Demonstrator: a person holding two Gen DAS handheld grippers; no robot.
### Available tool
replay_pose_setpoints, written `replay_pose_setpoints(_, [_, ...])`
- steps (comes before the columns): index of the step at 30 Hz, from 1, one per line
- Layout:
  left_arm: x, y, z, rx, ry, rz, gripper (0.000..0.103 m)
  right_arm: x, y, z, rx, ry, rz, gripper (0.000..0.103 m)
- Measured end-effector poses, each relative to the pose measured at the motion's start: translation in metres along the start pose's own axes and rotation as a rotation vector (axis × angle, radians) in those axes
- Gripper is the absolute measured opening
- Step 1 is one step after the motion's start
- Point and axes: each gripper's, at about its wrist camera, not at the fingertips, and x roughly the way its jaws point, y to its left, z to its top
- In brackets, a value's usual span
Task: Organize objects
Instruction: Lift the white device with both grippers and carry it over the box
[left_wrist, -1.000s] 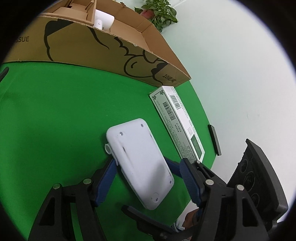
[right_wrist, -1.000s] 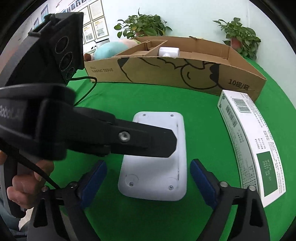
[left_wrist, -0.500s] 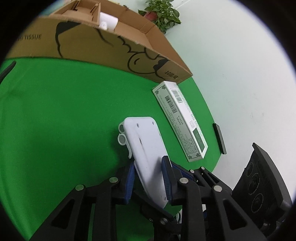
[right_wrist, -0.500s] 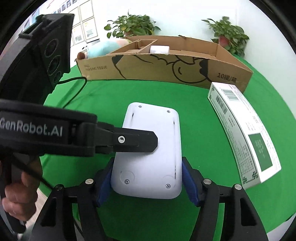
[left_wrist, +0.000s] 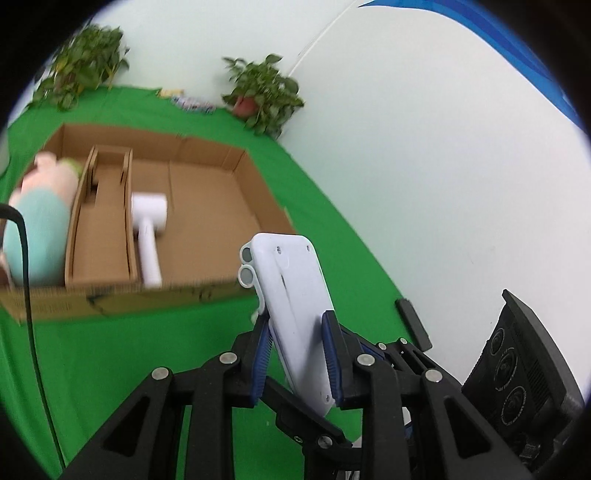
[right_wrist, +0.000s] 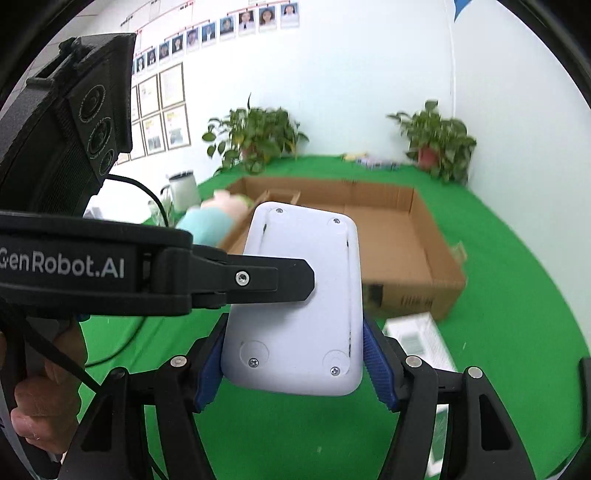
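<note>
A flat white plastic device (left_wrist: 295, 314) with rounded corners and small screws hangs in the air above the green table, held by both grippers. My left gripper (left_wrist: 297, 354) is shut on its thin edge, blue pads on each face. My right gripper (right_wrist: 293, 363) is shut across the width of the white device (right_wrist: 295, 314), and a left gripper finger (right_wrist: 258, 278) lies over its top face. Beyond it lies an open cardboard box (left_wrist: 207, 291) with a divider, holding a white handheld appliance (left_wrist: 147, 229) and a plush toy (left_wrist: 37, 225). The cardboard box (right_wrist: 417, 266) also shows in the right wrist view.
A long white and green carton (right_wrist: 417, 339) lies on the green table (left_wrist: 110, 350) below the device. A black bar (left_wrist: 412, 323) sits at the table's right edge. Potted plants (left_wrist: 262, 92) stand at the back. A black cable (left_wrist: 26, 280) runs at the left. A hand (right_wrist: 40, 398) holds the left gripper's handle.
Both grippers closed on the white device while it lay on the table, then lifted it together. The box's inside now shows from above.
</note>
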Motion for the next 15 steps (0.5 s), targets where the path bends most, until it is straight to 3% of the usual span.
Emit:
replay_pose_setpoints(4, [0.005,-0.011,0.048,0.039,0.000,0.019,0.025,0.000,-0.007,0.044,0.008,-0.037,-0.004,0.064])
replay_pose_setpoints(8, [0.007,0.003,0.094,0.026,0.018,0.036,0.024,0.020,-0.022,0.090,0.032,-0.005,0.025,0.063])
replay_pose_setpoints(15, [0.046,0.039,0.119,-0.047,0.092,0.058,0.024,0.080,-0.045,0.133,0.060,0.120,0.079,0.063])
